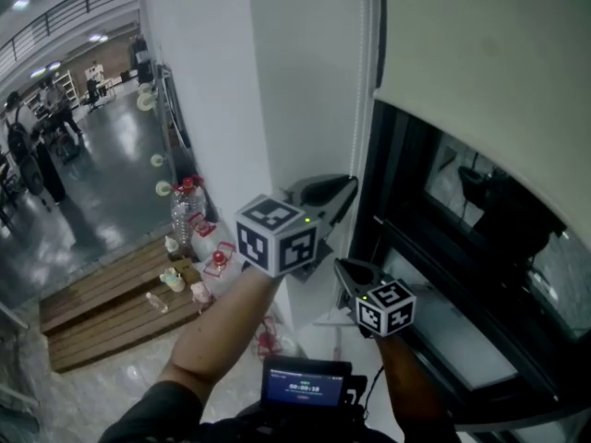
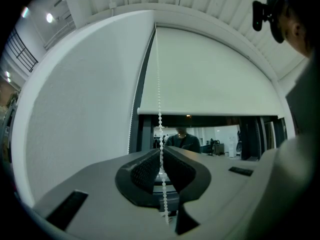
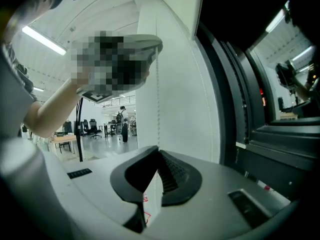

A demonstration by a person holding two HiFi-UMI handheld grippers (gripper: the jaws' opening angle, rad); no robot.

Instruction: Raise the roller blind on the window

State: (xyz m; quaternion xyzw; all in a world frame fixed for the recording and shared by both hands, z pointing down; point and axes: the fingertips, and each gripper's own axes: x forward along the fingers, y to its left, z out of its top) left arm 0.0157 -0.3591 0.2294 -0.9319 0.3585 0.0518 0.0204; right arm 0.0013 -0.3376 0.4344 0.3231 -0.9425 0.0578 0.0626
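Observation:
The white roller blind (image 1: 480, 72) covers the upper part of the dark window (image 1: 434, 247); its bottom edge (image 2: 207, 111) hangs partway down. A white bead chain (image 2: 159, 84) runs down beside the blind's left edge. My left gripper (image 1: 351, 185) is the higher one and its jaws (image 2: 161, 151) are shut on the chain, which passes between the pads and hangs below them. My right gripper (image 1: 338, 264) sits just below it. In the right gripper view the chain (image 3: 158, 104) drops from the left gripper's tips (image 3: 158, 45) into the right gripper (image 3: 158, 151), whose jaws are shut on it.
A white wall pillar (image 1: 222, 90) stands left of the window. Below it lies a wooden platform (image 1: 102, 307) with a large water bottle (image 1: 187, 206) and small items. People stand in the hall at far left (image 1: 32, 155). A device with a lit screen (image 1: 305, 383) hangs at my chest.

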